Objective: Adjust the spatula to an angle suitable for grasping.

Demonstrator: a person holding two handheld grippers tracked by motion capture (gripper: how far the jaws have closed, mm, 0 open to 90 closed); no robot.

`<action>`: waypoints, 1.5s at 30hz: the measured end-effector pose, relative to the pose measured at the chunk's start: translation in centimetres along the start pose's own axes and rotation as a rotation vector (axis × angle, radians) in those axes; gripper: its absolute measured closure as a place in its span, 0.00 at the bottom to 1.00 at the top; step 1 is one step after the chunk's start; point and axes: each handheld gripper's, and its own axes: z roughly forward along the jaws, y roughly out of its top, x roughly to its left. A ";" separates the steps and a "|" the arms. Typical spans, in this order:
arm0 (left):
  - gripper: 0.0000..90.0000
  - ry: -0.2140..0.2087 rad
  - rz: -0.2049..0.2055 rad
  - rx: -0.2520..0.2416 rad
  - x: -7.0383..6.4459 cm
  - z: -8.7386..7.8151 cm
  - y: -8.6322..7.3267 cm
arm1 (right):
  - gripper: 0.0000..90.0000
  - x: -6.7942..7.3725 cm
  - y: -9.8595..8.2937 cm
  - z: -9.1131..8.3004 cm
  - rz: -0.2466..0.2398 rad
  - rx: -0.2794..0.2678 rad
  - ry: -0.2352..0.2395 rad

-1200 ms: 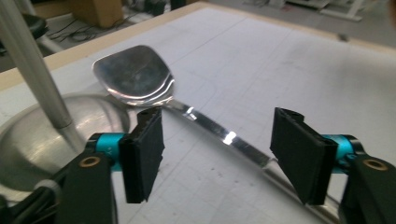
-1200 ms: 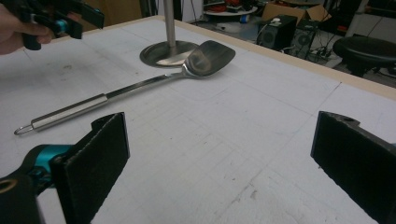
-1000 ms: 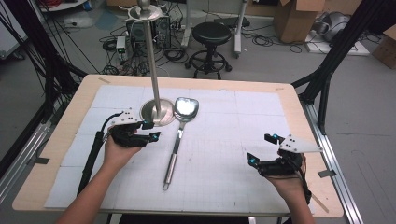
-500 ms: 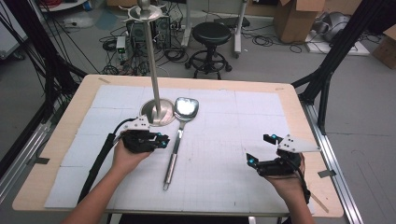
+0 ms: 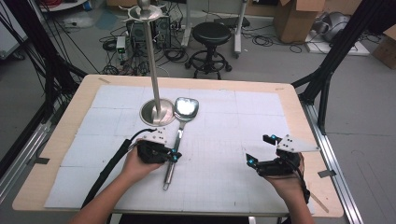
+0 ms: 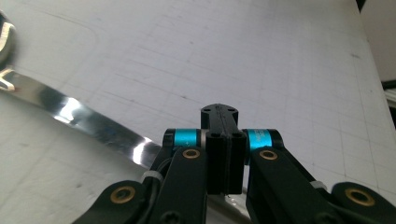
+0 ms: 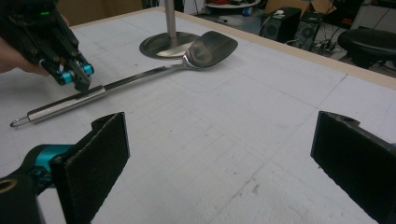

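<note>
Left of the spatula handle (image 5: 171,161), left gripper (image 5: 173,157) sits low on the white mat (image 5: 224,135), held by a hand (image 5: 135,165), black cable (image 5: 105,175) trailing back toward the near table edge. Jaws pressed together, no gap, in the left gripper view; tips (image 6: 219,112) sit right at the handle (image 6: 93,126), which passes under them. Cannot tell for sure if metal is pinched or just touched; nothing visible between the jaws. From the right gripper view, left gripper (image 7: 79,74) comes down on the handle (image 7: 65,105) from above, a bit up from the hooked end.

Spatula lies flat on the mat, hook end toward the person, shiny blade (image 5: 186,107) at the far end, just beside the round base (image 5: 156,113) of the metal stand. Stand pole (image 5: 152,60) rises upright from that base, dish-shaped top (image 5: 142,11) above.

Right of the spatula, well apart from it, right gripper (image 5: 259,150) is held by the other hand (image 5: 285,179) near the table's right edge (image 5: 303,121). Jaws wide apart, empty, bare mat between them in the right gripper view (image 7: 219,154). Grey three-cornered plate (image 5: 294,144) on top.
</note>
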 end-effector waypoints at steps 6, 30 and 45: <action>1.00 -0.002 0.062 0.122 -0.6 1.4 -0.4 | 0.04 0.0 -0.1 0.0 -0.006 0.003 -0.002; 1.00 0.101 -0.043 0.134 1.1 -2.8 -3.0 | 0.04 -0.1 -0.2 0.2 0.002 0.010 0.001; 1.00 0.093 -0.118 -0.065 2.2 -4.3 -2.0 | 0.04 0.0 -0.1 0.2 0.005 0.009 0.002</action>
